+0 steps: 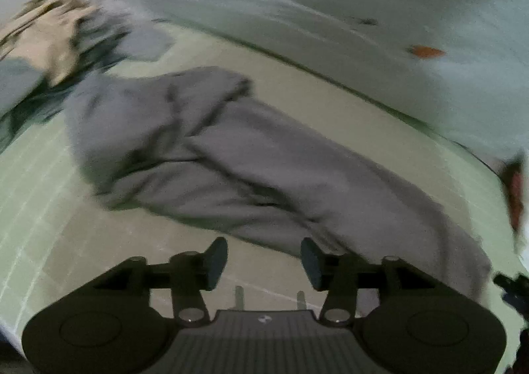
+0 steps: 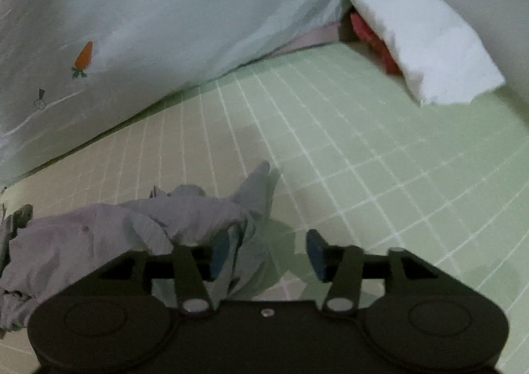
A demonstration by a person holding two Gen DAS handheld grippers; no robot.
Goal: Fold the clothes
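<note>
Your left gripper [image 1: 261, 261] hangs over the bed with its jaws standing apart and nothing between them; the near edge of the grey garment [image 1: 211, 155] lies just beyond its fingertips, not touched. Your right gripper [image 2: 267, 255] also stands apart. A loose flap of the same garment [image 2: 132, 231] hangs beside and partly in front of its left pad, but the pads do not press on it, so you hold nothing with either hand.

As for progress, I judge you are part-way through. In the left wrist view the garment lies in a long band slanting across the green checked sheet [image 2: 363, 159], from the far left toward the near right, with a lengthwise overlap that looks like one fold already laid. It is not a neat packet: the far end bunches up, creases run across the middle, and the right wrist view shows that end crumpled, with a pointed corner sticking up toward the sheet's middle. You likely need to smooth it and fold it crosswise at least once more.

More clothes [image 1: 43, 43], blurred, sit in a heap at the far left of the bed, seemingly unfolded. The cloth is soft, thin and limp, mid-grey; what kind of garment it is I cannot tell. A pale quilt [image 2: 165, 26] with a carrot print borders the far edge, and a white pillow [image 2: 420, 43] lies at the far right corner.
</note>
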